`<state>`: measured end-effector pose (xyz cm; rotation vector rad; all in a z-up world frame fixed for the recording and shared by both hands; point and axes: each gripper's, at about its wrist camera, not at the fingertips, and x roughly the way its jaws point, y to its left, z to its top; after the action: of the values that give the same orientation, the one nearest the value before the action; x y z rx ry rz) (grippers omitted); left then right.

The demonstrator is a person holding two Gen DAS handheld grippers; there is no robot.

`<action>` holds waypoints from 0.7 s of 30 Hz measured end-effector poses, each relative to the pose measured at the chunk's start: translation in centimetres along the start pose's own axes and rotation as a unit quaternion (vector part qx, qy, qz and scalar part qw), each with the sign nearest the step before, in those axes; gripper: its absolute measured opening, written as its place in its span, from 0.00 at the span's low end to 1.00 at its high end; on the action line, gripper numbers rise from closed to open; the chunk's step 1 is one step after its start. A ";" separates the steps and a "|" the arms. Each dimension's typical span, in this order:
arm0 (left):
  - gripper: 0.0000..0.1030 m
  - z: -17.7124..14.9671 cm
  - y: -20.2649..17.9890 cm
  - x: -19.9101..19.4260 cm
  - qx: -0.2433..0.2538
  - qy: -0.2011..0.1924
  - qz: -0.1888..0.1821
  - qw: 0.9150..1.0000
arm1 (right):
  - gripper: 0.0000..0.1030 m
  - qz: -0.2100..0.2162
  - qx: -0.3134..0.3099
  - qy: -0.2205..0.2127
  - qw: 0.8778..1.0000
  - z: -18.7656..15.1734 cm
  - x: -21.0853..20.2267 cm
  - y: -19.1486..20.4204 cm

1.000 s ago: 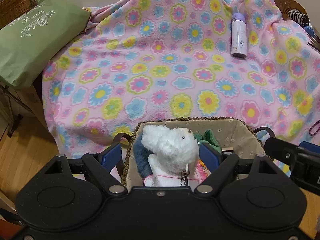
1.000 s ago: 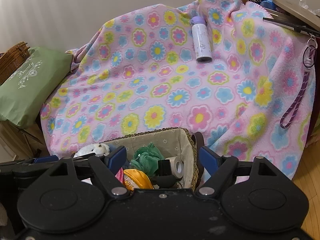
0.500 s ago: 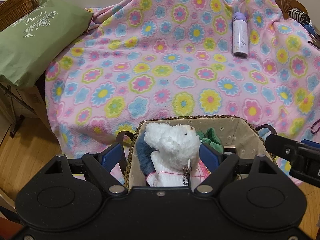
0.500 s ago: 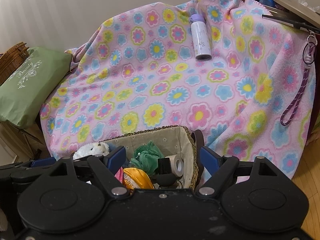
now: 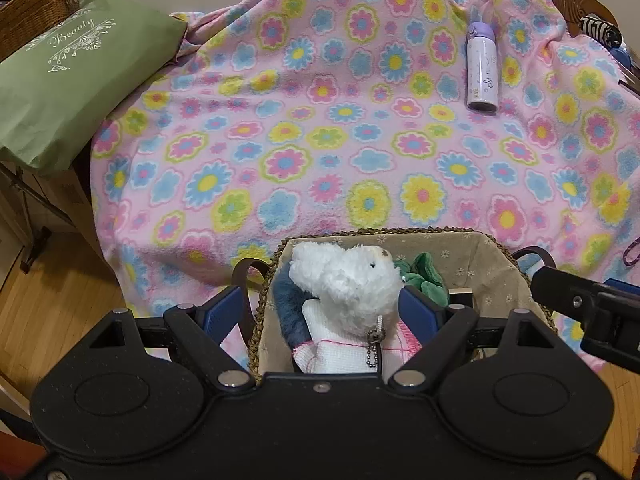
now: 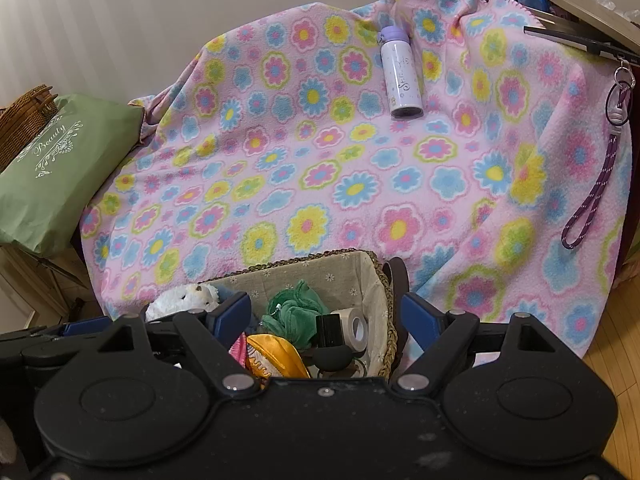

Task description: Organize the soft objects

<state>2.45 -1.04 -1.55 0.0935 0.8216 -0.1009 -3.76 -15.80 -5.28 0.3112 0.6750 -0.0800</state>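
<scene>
So the white plush toy (image 5: 346, 280) sits upright at the basket's (image 5: 496, 268) left end, bottom centre of frame, nose pointing right, with green plush (image 5: 424, 276) beside it. Left gripper (image 5: 323, 312) and right gripper (image 6: 326, 320) both have jaws apart, gripping nothing.
</scene>
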 end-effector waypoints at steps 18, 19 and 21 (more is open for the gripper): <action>0.79 0.1 -0.3 0.3 0.000 0.007 -0.004 1.000 | 0.81 0.000 0.000 0.001 1.000 0.0 0.0 0.1; 0.79 0.1 -0.3 0.3 0.000 0.007 -0.004 1.000 | 0.81 0.000 0.000 0.001 1.000 0.0 0.0 0.1; 0.79 0.1 -0.3 0.3 0.000 0.008 -0.004 1.000 | 0.81 0.000 0.001 0.001 1.000 0.0 0.0 0.1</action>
<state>2.72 -1.41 -1.73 0.0914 0.8375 -0.1075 -3.71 -15.71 -5.28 0.3123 0.6770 -0.0810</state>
